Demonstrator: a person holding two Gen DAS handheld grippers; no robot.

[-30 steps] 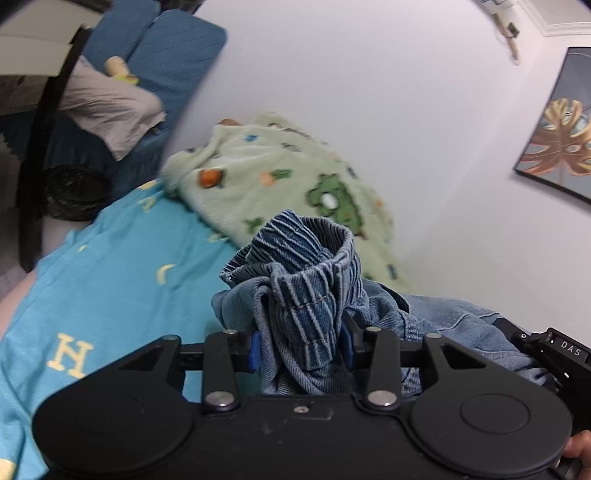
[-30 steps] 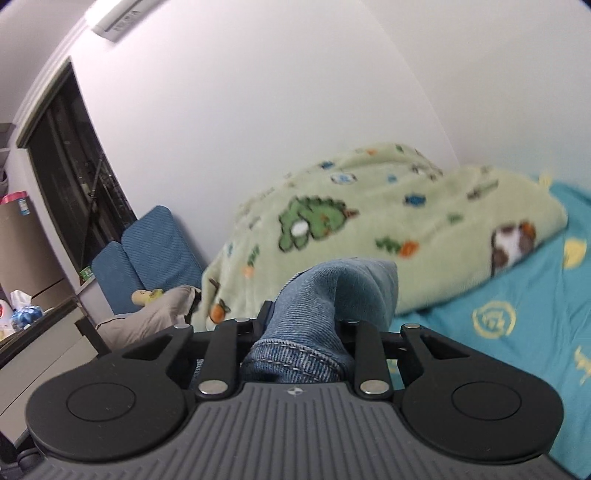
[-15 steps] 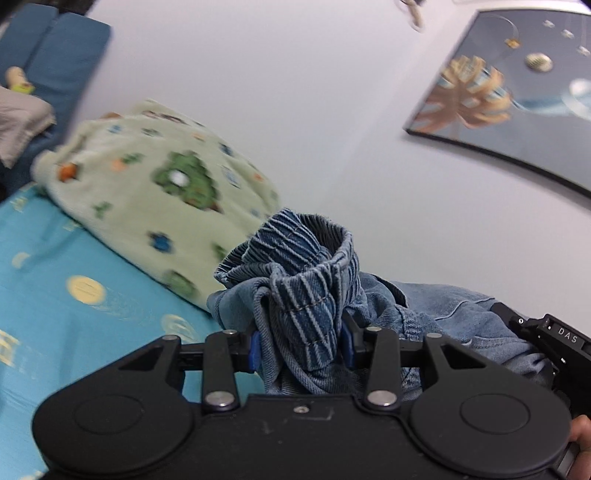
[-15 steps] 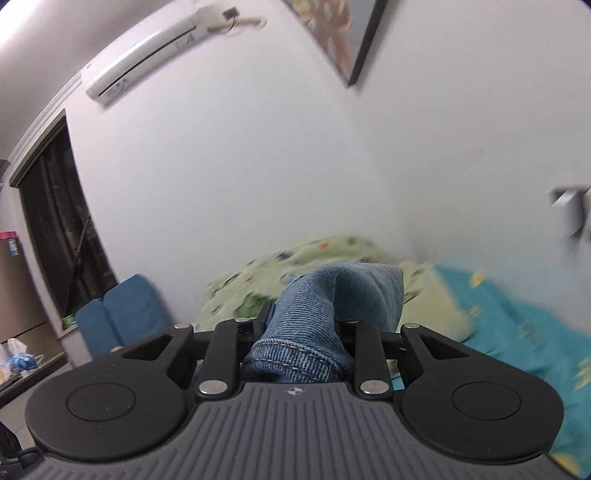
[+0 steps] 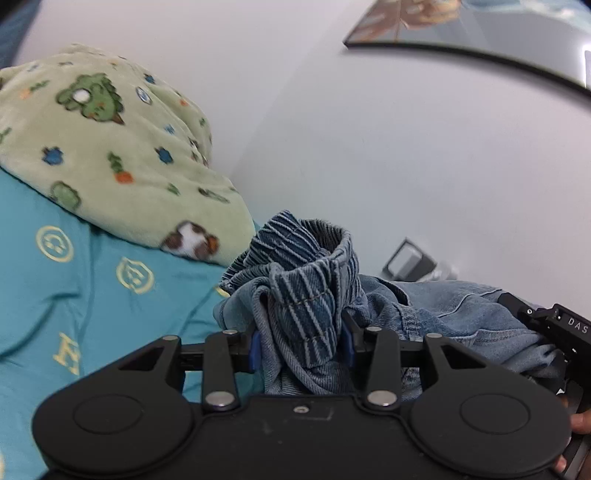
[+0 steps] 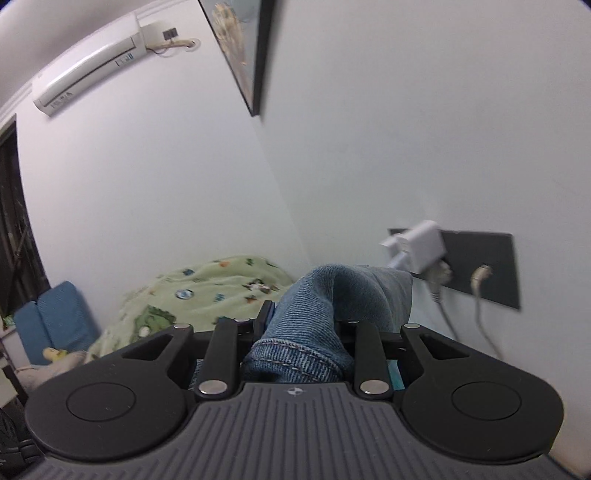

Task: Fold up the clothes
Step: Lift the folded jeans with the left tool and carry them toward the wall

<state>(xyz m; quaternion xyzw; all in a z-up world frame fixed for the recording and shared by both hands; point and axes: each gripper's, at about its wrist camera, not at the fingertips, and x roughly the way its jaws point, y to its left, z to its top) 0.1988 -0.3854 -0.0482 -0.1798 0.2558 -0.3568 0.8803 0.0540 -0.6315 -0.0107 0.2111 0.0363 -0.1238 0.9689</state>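
My left gripper [image 5: 301, 345] is shut on a bunched fold of a blue denim garment [image 5: 306, 291], whose striped inner side bulges up between the blue pads. The rest of the denim stretches right to the other gripper's black body [image 5: 554, 328], held by a hand at the frame's edge. In the right wrist view my right gripper [image 6: 306, 325] is shut on a hemmed denim fold [image 6: 332, 306] that fills the gap between the fingers and hides the fingertips. Both grippers hold the garment up above the turquoise bed sheet [image 5: 74, 295].
A green fleece blanket [image 5: 103, 147] with cartoon prints is heaped on the bed against the white wall. A wall socket panel [image 6: 476, 266] with a white plug and cables is close ahead on the right. A framed picture [image 5: 480, 33] hangs above. Blue cushions [image 6: 59, 321] sit far left.
Both grippers have swung sideways along the bed with the denim still held. The blanket has slid left in both views, and the wall socket and picture have come into view.
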